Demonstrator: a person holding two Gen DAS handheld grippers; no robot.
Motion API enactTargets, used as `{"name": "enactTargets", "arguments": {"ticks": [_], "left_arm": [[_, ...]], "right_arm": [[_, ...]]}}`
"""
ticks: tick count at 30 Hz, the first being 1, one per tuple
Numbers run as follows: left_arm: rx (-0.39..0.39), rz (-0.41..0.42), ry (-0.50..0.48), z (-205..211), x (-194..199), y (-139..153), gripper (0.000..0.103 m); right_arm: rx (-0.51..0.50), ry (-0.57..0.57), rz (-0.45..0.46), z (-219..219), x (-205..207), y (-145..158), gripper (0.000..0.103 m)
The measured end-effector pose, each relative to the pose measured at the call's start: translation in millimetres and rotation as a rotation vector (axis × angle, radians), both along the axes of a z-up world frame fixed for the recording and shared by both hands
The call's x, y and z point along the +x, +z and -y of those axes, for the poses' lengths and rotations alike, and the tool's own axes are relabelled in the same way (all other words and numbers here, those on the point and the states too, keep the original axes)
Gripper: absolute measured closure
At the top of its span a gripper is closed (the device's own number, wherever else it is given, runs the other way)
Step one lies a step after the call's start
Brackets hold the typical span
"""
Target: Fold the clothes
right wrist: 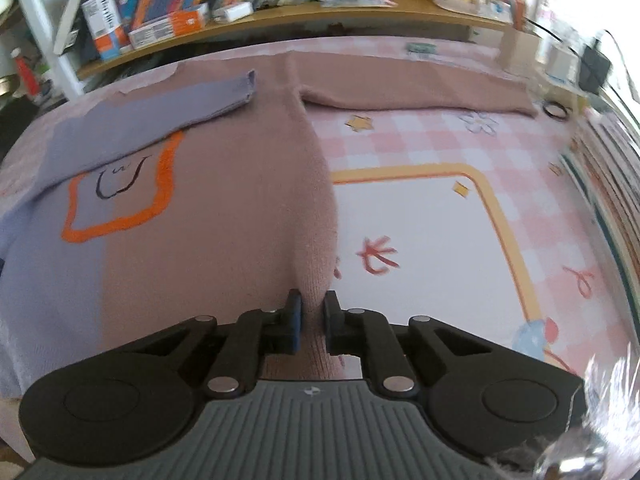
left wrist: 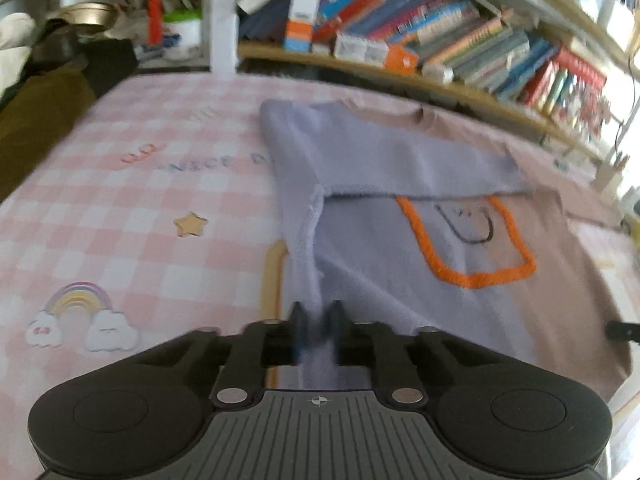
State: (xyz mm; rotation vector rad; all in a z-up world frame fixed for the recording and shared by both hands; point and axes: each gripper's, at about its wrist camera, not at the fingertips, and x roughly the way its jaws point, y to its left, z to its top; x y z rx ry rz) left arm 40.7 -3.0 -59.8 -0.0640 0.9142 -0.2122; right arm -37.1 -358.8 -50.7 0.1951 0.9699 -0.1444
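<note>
On the checked bed cover (right wrist: 440, 216), sweater (right wrist: 224, 208) half folded: lilac sleeve (right wrist: 168, 114) crossed over, pink sleeve (right wrist: 420, 94) outstretched at 1 o'clock; left gripper (left wrist: 317, 322) and right gripper (right wrist: 312, 312) jaws both pinch its hem.

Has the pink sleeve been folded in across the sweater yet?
No: in the right wrist view the pink sleeve lies stretched out sideways on the checked mat.

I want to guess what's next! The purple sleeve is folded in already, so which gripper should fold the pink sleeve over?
Probably the right gripper: it grips the sweater's pink side, and the pink sleeve lies outstretched there. The left gripper holds the purple side.
</note>
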Motion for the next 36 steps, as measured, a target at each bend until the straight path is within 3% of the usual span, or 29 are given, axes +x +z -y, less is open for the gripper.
{"name": "enactTargets", "arguments": {"ticks": [6,12,20,24,25,29,34,36], "left_arm": [[0.012,0.039,-0.102,37.8,16.6,1.9,0.097],[0.013,0.062,-0.077,28.6,15.3,10.1,0.098],[0.027,0.065,-0.005,-5.3,5.3,17.1,0.098],[0.082,0.071,-0.012,-4.6,2.0,20.3,0.097],[0.104,0.064,-0.013,-3.7,2.9,19.6,0.091],[0.169,0.074,-0.014,-2.7,1.7,24.6,0.085],[0.275,0.248,0.008,15.7,-8.3,58.4,0.084],[0.233,0.281,-0.042,33.4,-3.0,68.8,0.084]], "right_arm": [[-0.017,-0.08,-0.005,12.2,-12.3,0.6,0.093],[0.005,-0.09,-0.008,13.6,-12.9,1.5,0.093],[0.054,-0.015,-0.008,-2.0,-10.4,1.7,0.093],[0.057,0.029,-0.013,-8.7,-11.7,1.7,0.093],[0.055,0.04,-0.013,-10.2,-12.2,1.7,0.093],[0.046,0.041,-0.013,-9.1,-12.7,2.3,0.093],[0.053,0.041,-0.015,-4.0,-13.5,3.1,0.092],[0.055,0.044,-0.017,-2.7,-13.1,3.9,0.09]]}}
